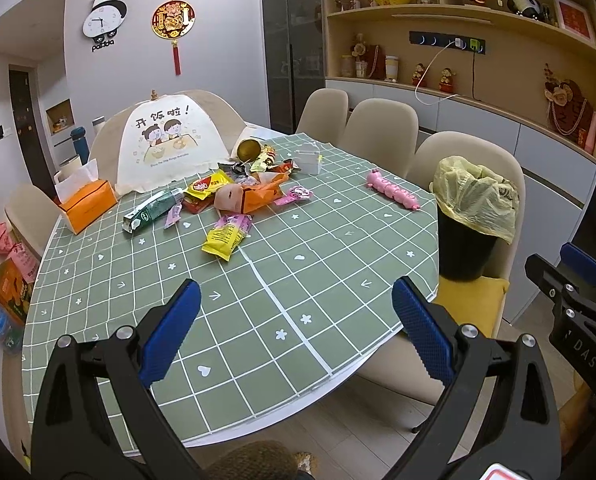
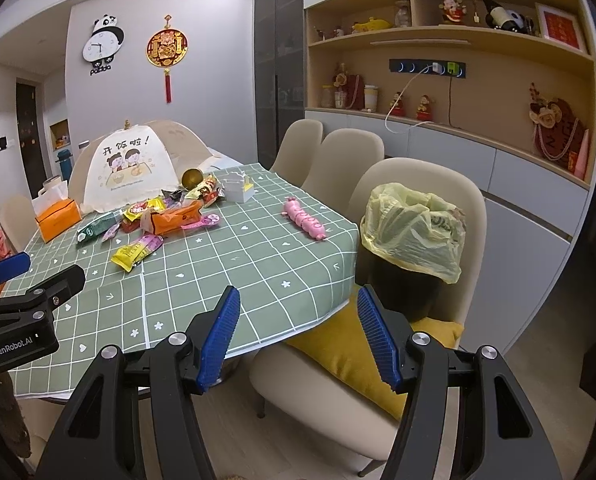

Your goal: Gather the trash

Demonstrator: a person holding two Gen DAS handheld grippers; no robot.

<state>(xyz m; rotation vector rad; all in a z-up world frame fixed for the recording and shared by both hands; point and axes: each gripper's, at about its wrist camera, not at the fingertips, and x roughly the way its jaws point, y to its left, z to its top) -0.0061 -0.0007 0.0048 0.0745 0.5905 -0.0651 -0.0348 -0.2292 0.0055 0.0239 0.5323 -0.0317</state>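
Note:
Several snack wrappers lie in a pile (image 1: 242, 194) on the green checked tablecloth (image 1: 298, 280), among them a yellow packet (image 1: 222, 240) nearest me and an orange bag (image 1: 264, 194). The pile also shows in the right wrist view (image 2: 158, 216). A black bin lined with a yellow bag (image 1: 475, 196) stands on a chair at the table's right; it also shows in the right wrist view (image 2: 413, 228). My left gripper (image 1: 294, 304) is open and empty above the table's near edge. My right gripper (image 2: 298, 316) is open and empty, off the table's corner near the bin.
A pink toy (image 1: 393, 190) lies near the right edge. An orange tissue box (image 1: 88, 204), a mesh food cover (image 1: 166, 144), a white box (image 1: 309, 158) and a gold ball (image 1: 249, 150) stand at the back. Beige chairs (image 1: 377, 128) line the right side. A yellow cushion (image 2: 349, 348) lies on the bin's chair.

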